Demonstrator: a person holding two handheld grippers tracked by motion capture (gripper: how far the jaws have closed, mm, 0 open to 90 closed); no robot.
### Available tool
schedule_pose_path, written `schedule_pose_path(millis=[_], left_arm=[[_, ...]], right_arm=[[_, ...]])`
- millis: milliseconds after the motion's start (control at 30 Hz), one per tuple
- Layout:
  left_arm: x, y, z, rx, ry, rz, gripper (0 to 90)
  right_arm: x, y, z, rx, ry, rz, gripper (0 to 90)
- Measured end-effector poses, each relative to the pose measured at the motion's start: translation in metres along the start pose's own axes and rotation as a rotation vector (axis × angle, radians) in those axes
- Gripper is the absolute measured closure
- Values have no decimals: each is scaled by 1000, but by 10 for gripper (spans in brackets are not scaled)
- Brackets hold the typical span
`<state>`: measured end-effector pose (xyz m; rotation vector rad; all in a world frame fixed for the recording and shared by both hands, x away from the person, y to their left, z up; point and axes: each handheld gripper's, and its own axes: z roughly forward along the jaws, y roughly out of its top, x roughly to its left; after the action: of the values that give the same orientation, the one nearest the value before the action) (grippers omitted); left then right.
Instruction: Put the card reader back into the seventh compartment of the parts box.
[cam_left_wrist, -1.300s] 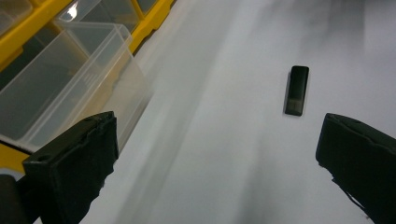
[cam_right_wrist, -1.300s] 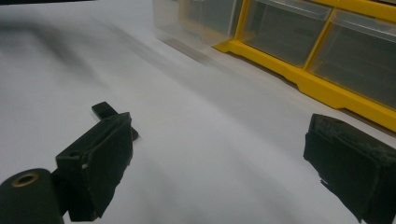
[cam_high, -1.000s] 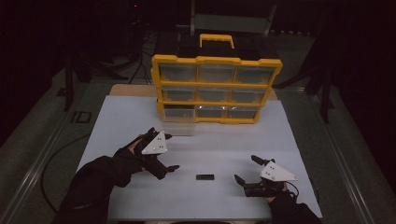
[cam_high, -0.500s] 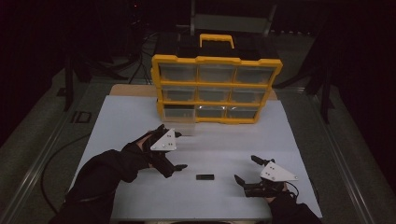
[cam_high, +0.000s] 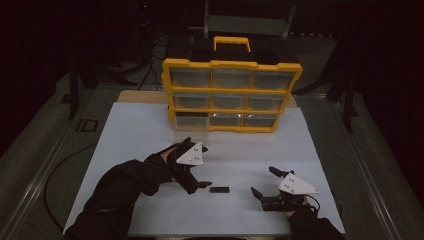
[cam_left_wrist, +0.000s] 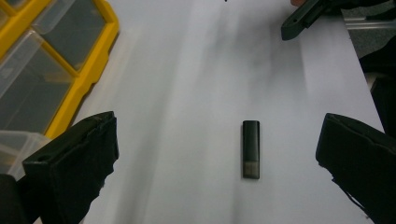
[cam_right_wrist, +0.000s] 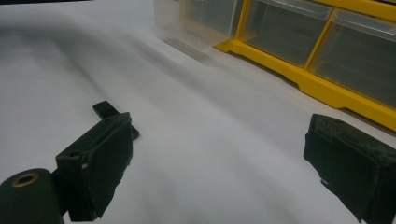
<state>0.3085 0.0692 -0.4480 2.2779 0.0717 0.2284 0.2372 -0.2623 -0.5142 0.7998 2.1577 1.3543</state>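
Observation:
A small black stick (cam_high: 219, 189) lies flat on the white table (cam_high: 135, 135), near its front edge. My left gripper (cam_high: 205, 167) hovers just left of the stick, open, with its jaws spread wide. In the left gripper view the stick (cam_left_wrist: 251, 148) lies on the table between and beyond the open left gripper (cam_left_wrist: 215, 161), nearer the right-hand jaw. My right gripper (cam_high: 262, 180) stands open to the right of the stick, apart from it. In the right gripper view of the open right gripper (cam_right_wrist: 224, 163), the stick (cam_right_wrist: 106, 109) peeks out behind the left-hand jaw.
A yellow drawer organizer (cam_high: 232, 95) with clear drawers and a handle stands at the back of the table. Its bottom-left drawer (cam_high: 192, 121) sticks out slightly. The organizer's yellow base (cam_right_wrist: 327, 88) runs ahead of the right gripper. Dark floor and cables surround the table.
My left gripper has moved to the right and forward, closer to the black stick. The right gripper and the stick have stayed put.

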Motion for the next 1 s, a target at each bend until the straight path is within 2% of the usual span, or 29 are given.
schedule_pose_path(millis=[600, 833, 900, 1000], left_arm=[[-8, -4, 32, 16, -64, -7, 0], [-10, -7, 43, 28, -95, -18, 0], [-11, -10, 50, 30, -115, -36, 0], [-11, -14, 55, 39, -125, -42, 0]], right_arm=[[0, 0, 0, 1, -2, -5, 81], [-1, -1, 0, 3, -1, -15, 82], [-1, -1, 0, 4, -1, -17, 81], [-1, -1, 0, 4, -1, -17, 81]])
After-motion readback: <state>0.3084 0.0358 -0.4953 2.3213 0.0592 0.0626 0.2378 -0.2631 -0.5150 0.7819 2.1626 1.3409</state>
